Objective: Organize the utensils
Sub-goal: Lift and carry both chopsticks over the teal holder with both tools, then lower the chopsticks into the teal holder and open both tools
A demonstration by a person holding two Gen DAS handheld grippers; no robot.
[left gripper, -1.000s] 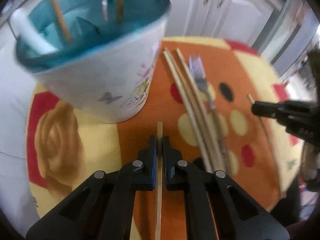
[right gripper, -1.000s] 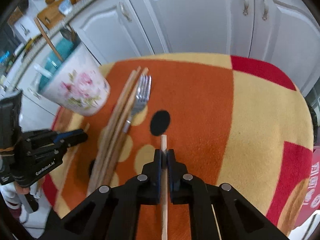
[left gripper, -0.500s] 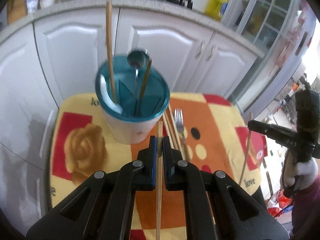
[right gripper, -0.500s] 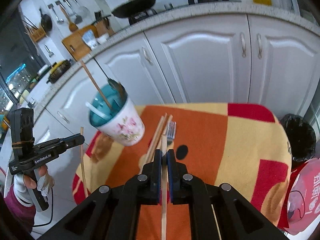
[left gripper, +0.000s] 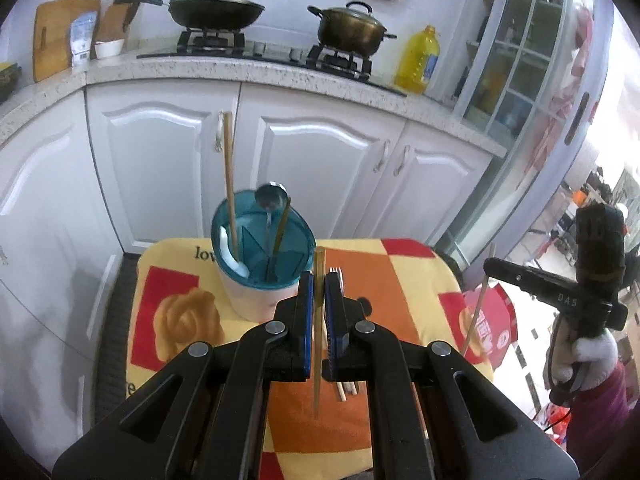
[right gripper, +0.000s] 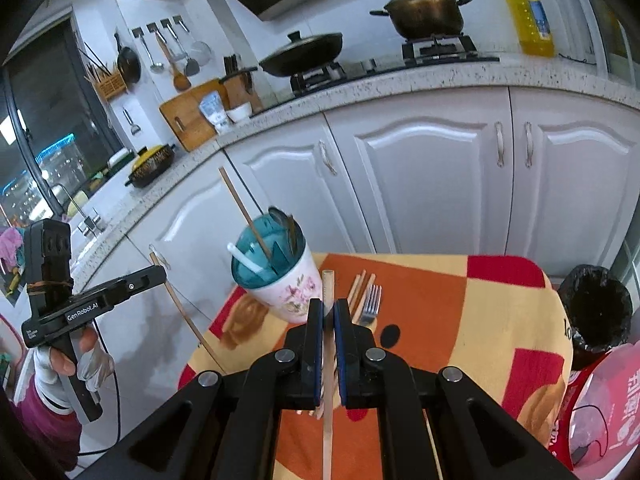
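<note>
On my left, the left hand-held gripper [left gripper: 319, 286] is clamped on a wooden chopstick [left gripper: 318, 332], held in the air above the patterned worktop [left gripper: 404, 280]. Just ahead stands the floral utensil cup [right gripper: 286, 292] with its teal divider, holding a chopstick, a white straw-like piece and a spoon [left gripper: 272, 200]. Right of the cup, loose chopsticks [right gripper: 359, 286] and a fork [right gripper: 371, 300] lie side by side. My right hand-held gripper [right gripper: 328, 312] pinches a second chopstick [right gripper: 328, 380].
</note>
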